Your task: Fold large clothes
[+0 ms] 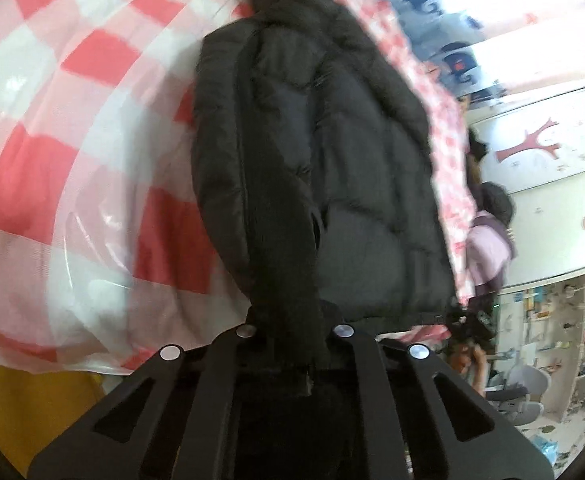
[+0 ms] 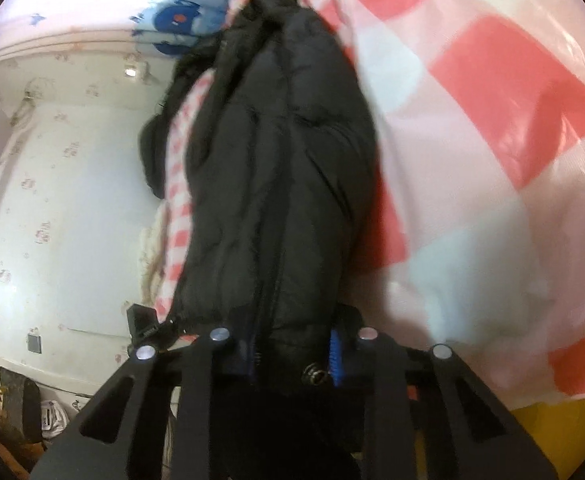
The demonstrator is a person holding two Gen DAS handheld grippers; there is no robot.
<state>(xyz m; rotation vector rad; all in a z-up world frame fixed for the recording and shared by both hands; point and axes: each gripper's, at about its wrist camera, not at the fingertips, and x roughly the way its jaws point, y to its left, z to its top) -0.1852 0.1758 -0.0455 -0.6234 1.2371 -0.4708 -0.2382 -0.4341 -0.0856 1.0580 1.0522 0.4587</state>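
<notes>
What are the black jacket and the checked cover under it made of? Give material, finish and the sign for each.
Black jacket: looks like a padded synthetic shell, nylon or polyester, matte with a faint sheen; stitched puffy panels and a zip suggest it.
Checked cover: red-and-white check, apparently under or made of glossy clear plastic film; bright glare spots and smooth creases point to that, though blur leaves it open.

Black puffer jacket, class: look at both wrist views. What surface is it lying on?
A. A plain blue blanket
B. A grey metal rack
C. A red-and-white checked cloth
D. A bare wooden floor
C: the black puffer jacket lies on the red-and-white checked cloth, whose squares show beside it in both views.
</notes>
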